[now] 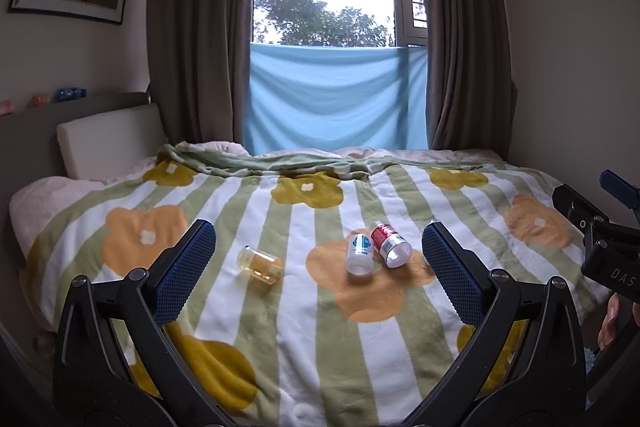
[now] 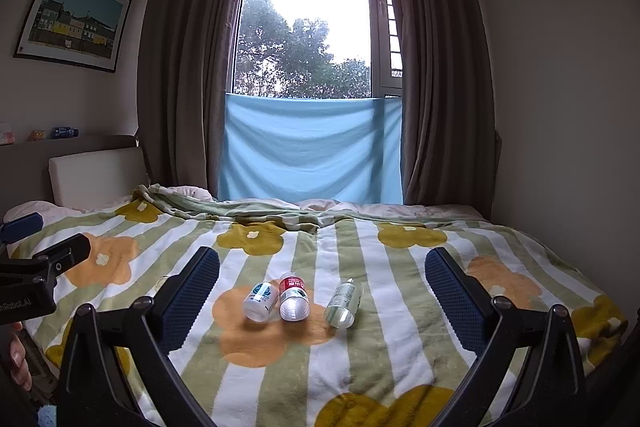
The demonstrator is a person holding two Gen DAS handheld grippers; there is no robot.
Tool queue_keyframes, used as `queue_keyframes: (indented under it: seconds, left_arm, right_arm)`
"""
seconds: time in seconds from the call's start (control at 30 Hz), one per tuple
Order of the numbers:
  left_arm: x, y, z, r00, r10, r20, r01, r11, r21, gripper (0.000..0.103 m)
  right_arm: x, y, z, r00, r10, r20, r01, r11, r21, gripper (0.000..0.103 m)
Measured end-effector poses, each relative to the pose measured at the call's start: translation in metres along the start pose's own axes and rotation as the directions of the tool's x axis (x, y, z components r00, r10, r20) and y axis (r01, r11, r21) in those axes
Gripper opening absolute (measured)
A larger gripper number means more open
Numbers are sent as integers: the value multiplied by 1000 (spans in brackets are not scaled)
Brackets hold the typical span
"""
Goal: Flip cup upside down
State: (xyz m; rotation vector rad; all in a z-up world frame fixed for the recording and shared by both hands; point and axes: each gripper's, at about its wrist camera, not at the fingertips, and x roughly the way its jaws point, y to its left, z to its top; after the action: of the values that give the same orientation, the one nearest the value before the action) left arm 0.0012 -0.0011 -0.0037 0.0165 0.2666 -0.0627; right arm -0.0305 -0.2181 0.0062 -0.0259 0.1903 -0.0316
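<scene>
Several small bottles lie on their sides on the flowered blanket (image 1: 304,307). In the left wrist view I see a yellowish one (image 1: 261,264), a white one with a blue label (image 1: 360,253) and a red-labelled one (image 1: 390,243). In the right wrist view the white one (image 2: 261,301), the red one (image 2: 293,298) and a clear green-labelled one (image 2: 343,303) lie side by side. No cup is clearly visible. My left gripper (image 1: 319,259) is open above the blanket, short of the bottles. My right gripper (image 2: 322,291) is open too, bottles beyond its fingertips.
The bed fills the room up to the curtained window (image 2: 308,27) with a blue cloth (image 2: 312,155). A white headboard cushion (image 1: 108,143) stands at the left. Walls close both sides. The right gripper's body (image 1: 600,235) shows at the left wrist view's right edge.
</scene>
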Motion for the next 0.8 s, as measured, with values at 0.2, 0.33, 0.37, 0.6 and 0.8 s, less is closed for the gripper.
queue_keyframes:
  seconds: [0.2,0.33,0.37,0.6,0.8]
  left_arm:
    - [2,1,0,1000,-7,-6,7,1000,-18,103]
    - [2,4,0,1000,-4,-5,4,1000,-27,103]
    - [2,5,0,1000,-4,-5,4,1000,-27,103]
    - [2,6,-1,1000,2,-2,-2,1000,-28,103]
    - [2,9,-2,1000,-5,-3,4,999,-39,103]
  right_arm:
    - [0,-1,-1,1000,1,1,-1,1000,0,103]
    - [1,-1,0,1000,0,3,0,1000,0,103]
    - [0,-1,0,1000,0,3,0,1000,0,103]
    - [0,-1,0,1000,0,1,0,1000,2,103]
    - [-1,3,0,1000,-3,-4,3,1000,3,103]
